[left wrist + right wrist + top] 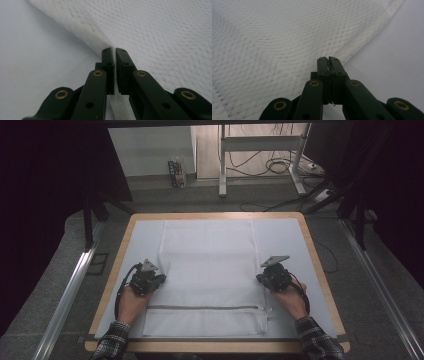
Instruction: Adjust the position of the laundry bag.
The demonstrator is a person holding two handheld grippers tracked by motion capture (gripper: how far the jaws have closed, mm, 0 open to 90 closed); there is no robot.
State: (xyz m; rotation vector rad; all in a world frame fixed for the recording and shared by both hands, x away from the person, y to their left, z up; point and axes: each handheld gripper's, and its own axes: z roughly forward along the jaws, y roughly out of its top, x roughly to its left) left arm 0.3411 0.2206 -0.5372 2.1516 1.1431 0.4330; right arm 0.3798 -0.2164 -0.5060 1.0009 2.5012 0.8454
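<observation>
A white mesh bag (pixel 210 265) lies flat on the table, its zipper (pixel 205 308) running across near the front edge. My left gripper (pixel 161 279) sits at the bag's left edge, my right gripper (pixel 260 279) at its right edge. In the left gripper view the jaws (pixel 115 51) stand pinched on the hem of the mesh bag (pixel 162 37), with white fabric passing between them. Seen from the right gripper, the jaws (pixel 328 59) are pressed together on the edge of the mesh bag (pixel 274 45).
The table (pixel 140 245) has a pale mat and a wooden rim. Bare mat lies to either side of the bag. Beyond the table, on the floor, stand a desk frame (pixel 260 150) with cables and a small box (pixel 176 173).
</observation>
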